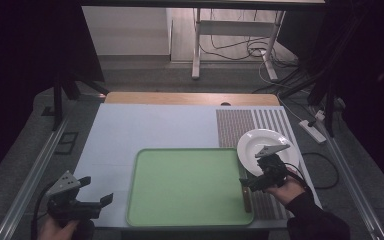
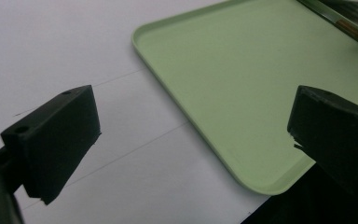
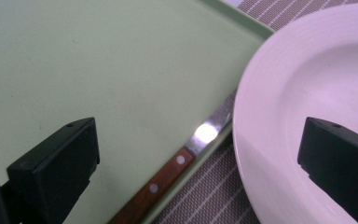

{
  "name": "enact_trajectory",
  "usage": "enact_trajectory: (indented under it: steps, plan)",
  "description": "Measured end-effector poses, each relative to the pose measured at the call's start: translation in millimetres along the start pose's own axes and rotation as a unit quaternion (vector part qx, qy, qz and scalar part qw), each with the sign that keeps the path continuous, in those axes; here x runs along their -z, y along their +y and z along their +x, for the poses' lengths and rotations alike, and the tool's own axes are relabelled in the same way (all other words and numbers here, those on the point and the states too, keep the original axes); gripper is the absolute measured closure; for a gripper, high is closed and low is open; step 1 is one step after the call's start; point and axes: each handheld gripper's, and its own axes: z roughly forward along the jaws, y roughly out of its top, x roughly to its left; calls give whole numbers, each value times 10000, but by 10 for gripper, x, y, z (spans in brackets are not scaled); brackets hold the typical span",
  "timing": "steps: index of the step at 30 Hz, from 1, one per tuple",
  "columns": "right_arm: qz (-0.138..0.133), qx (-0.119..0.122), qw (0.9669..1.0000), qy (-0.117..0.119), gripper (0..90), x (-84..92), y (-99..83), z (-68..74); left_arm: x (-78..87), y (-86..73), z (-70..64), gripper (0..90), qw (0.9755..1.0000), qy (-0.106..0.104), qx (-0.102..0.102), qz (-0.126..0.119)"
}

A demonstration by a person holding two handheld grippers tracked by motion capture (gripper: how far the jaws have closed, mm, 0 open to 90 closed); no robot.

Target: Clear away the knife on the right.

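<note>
R gripper (image 1: 250, 183): jaws wide, empty, over knife (image 3: 168, 179) | knife lies on tray (image 1: 180, 200) right rim, beside plate (image 1: 260, 142) | likely pick: grip handle, avoid plate | L gripper (image 1: 97, 192): wide, empty.

The left gripper (image 2: 193, 140) hangs with its two black jaws spread wide apart over the white surface (image 2: 51, 46). Between them lies a corner of the pale green tray (image 2: 242, 84), its raised rim curving near the right jaw.
</note>
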Motion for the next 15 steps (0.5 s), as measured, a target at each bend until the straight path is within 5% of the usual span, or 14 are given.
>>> enact_trajectory:
  steps: [15]
  plan:
    - [-292, -250, 9990, -240, 0, 271, -277, -25, 0, 0, 1, 22, 10000, 2, 11, 0]
